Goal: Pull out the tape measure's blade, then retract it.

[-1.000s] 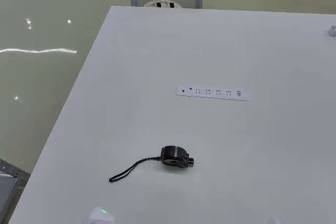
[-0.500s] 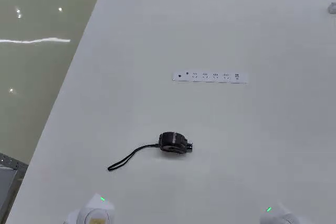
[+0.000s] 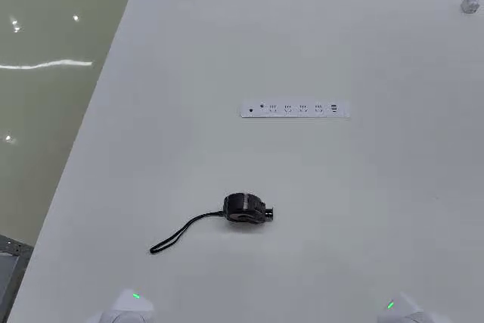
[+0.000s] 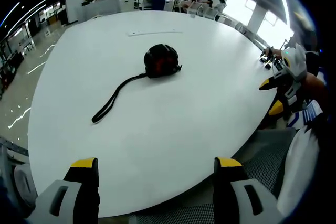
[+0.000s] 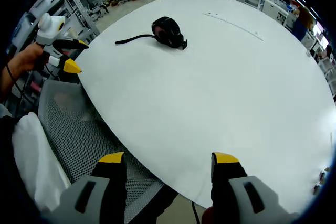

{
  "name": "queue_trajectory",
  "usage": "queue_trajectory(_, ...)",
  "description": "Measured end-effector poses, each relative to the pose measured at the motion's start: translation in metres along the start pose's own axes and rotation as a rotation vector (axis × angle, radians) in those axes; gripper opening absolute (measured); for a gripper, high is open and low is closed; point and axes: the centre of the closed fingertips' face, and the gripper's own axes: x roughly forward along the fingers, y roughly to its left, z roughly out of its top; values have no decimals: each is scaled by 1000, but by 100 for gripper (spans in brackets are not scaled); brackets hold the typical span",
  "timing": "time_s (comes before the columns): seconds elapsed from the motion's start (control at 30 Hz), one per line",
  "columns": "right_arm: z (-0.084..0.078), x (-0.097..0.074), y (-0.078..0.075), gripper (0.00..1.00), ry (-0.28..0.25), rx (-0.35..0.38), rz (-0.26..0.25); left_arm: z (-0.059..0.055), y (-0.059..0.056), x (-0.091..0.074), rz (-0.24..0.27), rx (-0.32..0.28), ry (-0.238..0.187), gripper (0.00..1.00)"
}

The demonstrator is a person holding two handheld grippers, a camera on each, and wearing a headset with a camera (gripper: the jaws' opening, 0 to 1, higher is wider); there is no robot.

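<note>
Item 1. The tape measure (image 3: pixel 247 209) lies on the white desk (image 3: pixel 378 202), towards the near left part of the top and well clear of every edge. Its case is black and round, and the blade is housed inside it. A black strap (image 3: pixel 178 236) trails from the case to the left and towards the near edge, lying slack on the surface. Any lettering on the case is too small to read.

Item 2. A white power strip (image 3: pixel 295 110) lies flat further back, roughly parallel to the near edge and well apart from the tape measure. Its markings are not legible.

Item 3. The left tool (image 4: pixel 155 163) is at the near edge of the desk. Its yellow-tipped jaws stand apart and hold nothing, and the tape measure is ahead of them, untouched.

Item 4. The right tool (image 5: pixel 168 158) is also at the near edge, to the right. Its jaws stand apart and are empty, well apart from the tape measure.
</note>
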Motion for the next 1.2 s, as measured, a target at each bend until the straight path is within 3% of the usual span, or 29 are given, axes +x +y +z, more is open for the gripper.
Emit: queue_trajectory(1.2, 2, -5, 0, 66, 5, -29, 3, -1, 0, -9, 12, -8, -8, 87)
